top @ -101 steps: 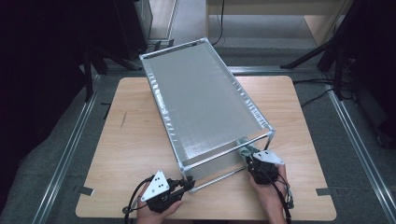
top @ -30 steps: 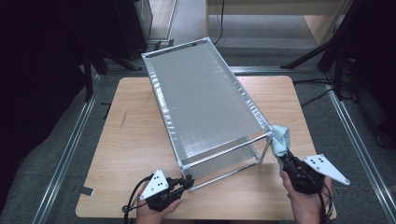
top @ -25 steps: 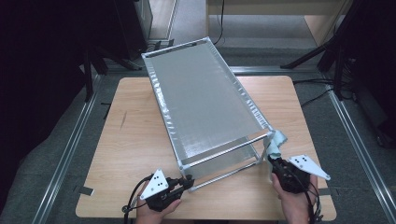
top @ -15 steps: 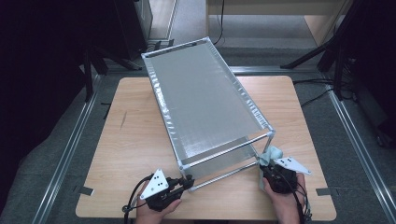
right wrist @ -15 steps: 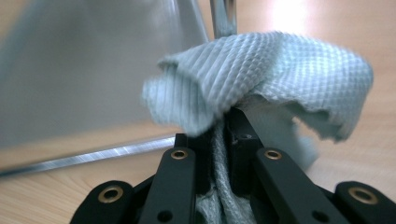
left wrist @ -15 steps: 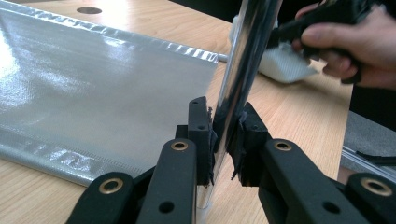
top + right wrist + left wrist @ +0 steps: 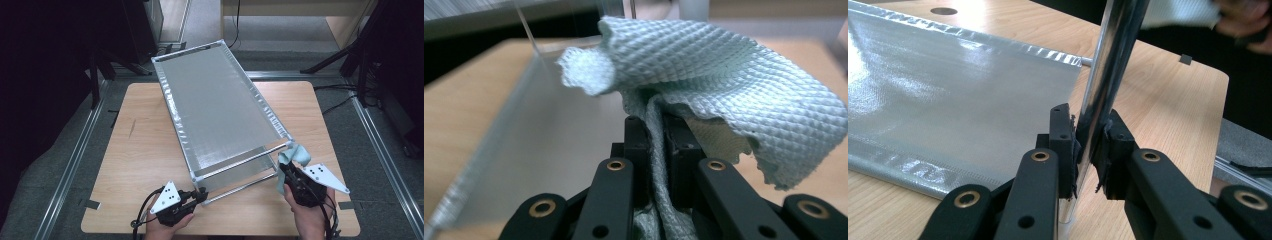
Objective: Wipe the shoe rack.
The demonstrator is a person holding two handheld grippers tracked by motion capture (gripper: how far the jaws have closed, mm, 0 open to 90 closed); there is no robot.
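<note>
A two-tier rack [image 7: 215, 107] with chrome tubes and silver fabric shelves stands slantwise on the wooden table [image 7: 145, 145]. My left gripper [image 7: 201, 195] is shut on the rack's near left chrome leg [image 7: 1108, 85] close to its foot, the pads squeezing the tube from both sides. My right gripper [image 7: 286, 172] is shut on a pale green waffle-weave cloth [image 7: 724, 85], which bunches above the jaws. In the high view the cloth [image 7: 294, 154] hangs at the rack's near right corner post. The lower silver shelf [image 7: 948, 100] lies behind the left jaws.
The table's near edge [image 7: 225, 231] runs just under both hands. Metal floor rails [image 7: 75, 160] flank the table left and right. Dark stands and cables [image 7: 350, 55] crowd the floor behind the table. Bare wood [image 7: 135, 135] lies left of the rack.
My right gripper went out to the right with the cloth, came back, and now has shifted slightly right again at the rack's near right corner. The left gripper has kept its hold.
</note>
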